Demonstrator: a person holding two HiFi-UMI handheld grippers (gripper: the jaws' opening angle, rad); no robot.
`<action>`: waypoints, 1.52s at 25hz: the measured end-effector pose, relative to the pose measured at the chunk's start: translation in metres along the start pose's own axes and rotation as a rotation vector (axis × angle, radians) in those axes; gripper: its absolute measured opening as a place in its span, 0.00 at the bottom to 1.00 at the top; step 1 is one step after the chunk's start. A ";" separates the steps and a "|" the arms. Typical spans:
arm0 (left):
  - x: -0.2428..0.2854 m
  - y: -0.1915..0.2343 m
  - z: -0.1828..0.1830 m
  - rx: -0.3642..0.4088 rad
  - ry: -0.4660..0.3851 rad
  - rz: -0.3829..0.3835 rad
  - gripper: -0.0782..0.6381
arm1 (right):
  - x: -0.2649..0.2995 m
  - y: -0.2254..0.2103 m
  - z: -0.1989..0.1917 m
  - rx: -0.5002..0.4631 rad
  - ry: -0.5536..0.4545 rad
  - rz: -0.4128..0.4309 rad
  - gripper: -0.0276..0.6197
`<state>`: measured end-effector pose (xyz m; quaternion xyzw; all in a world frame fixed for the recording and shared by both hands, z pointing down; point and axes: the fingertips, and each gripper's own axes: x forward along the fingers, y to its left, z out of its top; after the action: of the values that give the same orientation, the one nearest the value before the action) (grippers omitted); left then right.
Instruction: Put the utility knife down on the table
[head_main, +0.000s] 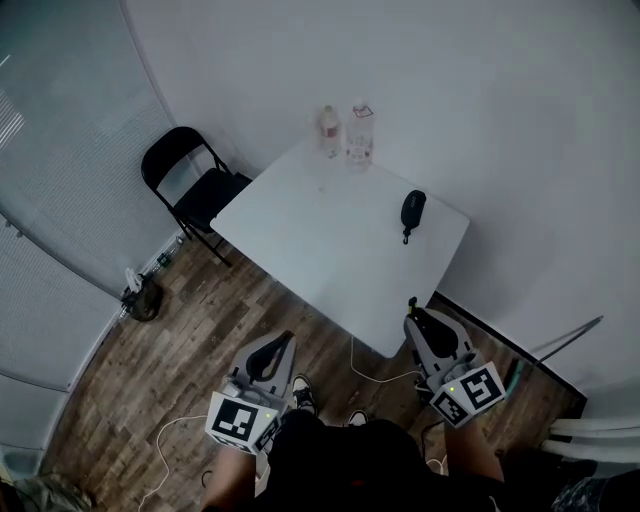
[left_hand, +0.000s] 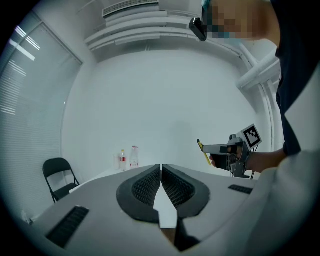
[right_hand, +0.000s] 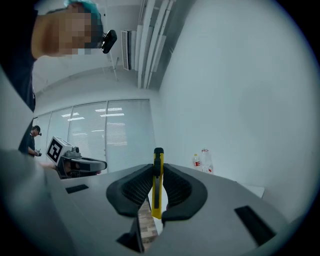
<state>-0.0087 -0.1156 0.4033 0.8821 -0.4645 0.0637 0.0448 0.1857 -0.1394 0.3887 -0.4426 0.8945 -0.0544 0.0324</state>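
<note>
Right gripper (right_hand: 157, 172), jaws clamped on an upright yellow knife (right_hand: 157, 186) — off the table (head_main: 330, 250), above the floor (head_main: 190, 340), left gripper (left_hand: 161, 172), jaws pressed together and empty, black pouch (head_main: 412, 210) on the table, two bottles (head_main: 346, 130) at its far edge.

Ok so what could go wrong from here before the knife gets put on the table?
1. The utility knife sticks up out of the right claw, gripped on its flat sides; it might pivot or slip on the way down.
2. The nearest part of the table is a corner; released there, the knife could drop to the floor.
3. A white cable lies on the floor below that corner, a possible trip hazard.
</note>
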 end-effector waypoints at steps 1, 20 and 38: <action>0.006 0.008 0.000 -0.004 -0.006 -0.013 0.15 | 0.008 -0.001 0.001 -0.005 0.004 -0.012 0.15; 0.052 0.181 0.002 -0.045 -0.032 -0.159 0.15 | 0.175 0.016 -0.007 -0.074 0.096 -0.161 0.15; 0.091 0.150 -0.022 -0.080 0.092 -0.158 0.15 | 0.220 -0.084 -0.165 -0.015 0.508 -0.156 0.15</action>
<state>-0.0831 -0.2708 0.4422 0.9097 -0.3932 0.0818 0.1059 0.1006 -0.3535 0.5609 -0.4825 0.8374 -0.1597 -0.2009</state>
